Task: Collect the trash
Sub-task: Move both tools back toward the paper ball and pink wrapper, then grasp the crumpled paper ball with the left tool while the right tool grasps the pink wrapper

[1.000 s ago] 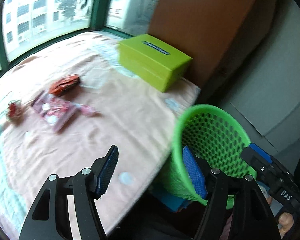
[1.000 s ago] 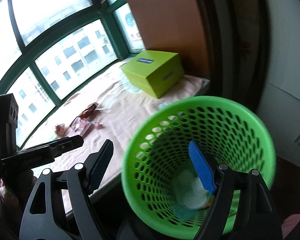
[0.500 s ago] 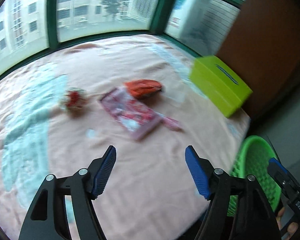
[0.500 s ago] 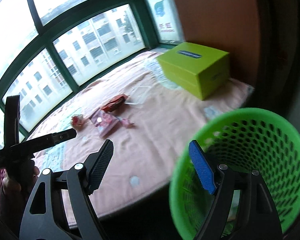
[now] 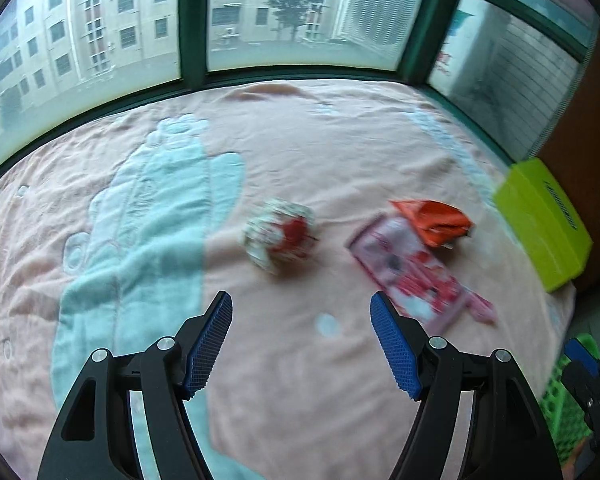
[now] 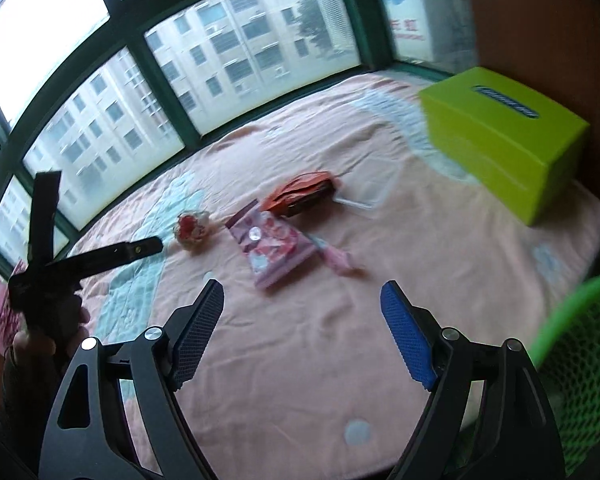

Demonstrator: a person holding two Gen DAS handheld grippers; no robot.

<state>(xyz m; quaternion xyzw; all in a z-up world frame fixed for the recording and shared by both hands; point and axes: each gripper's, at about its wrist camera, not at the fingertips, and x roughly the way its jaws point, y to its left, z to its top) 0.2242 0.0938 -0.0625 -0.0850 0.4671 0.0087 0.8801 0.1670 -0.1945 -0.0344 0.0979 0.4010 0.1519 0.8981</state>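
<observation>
The left gripper tips steeply down over the pink blanket, jaws wide, nothing between them. The right wrist view shows it from the side, a black frame gripped by a hand at the left edge, its tip reaching towards the crumpled wrapper ball. In its own view that ball lies just beyond the blue fingertips, slightly left of centre. To the right of the ball lies the flat pink packet, with the orange wrapper touching its far corner. Further right the lime-green box stands against the brown wall.

The right gripper points less steeply, and its jaws have just been opening; they stand wide and empty over bare blanket, the pink packet just ahead. Only this view shows the clear plastic strip beside the orange wrapper. The green mesh bin shows plainly at its lower right; the left view catches only a sliver.
</observation>
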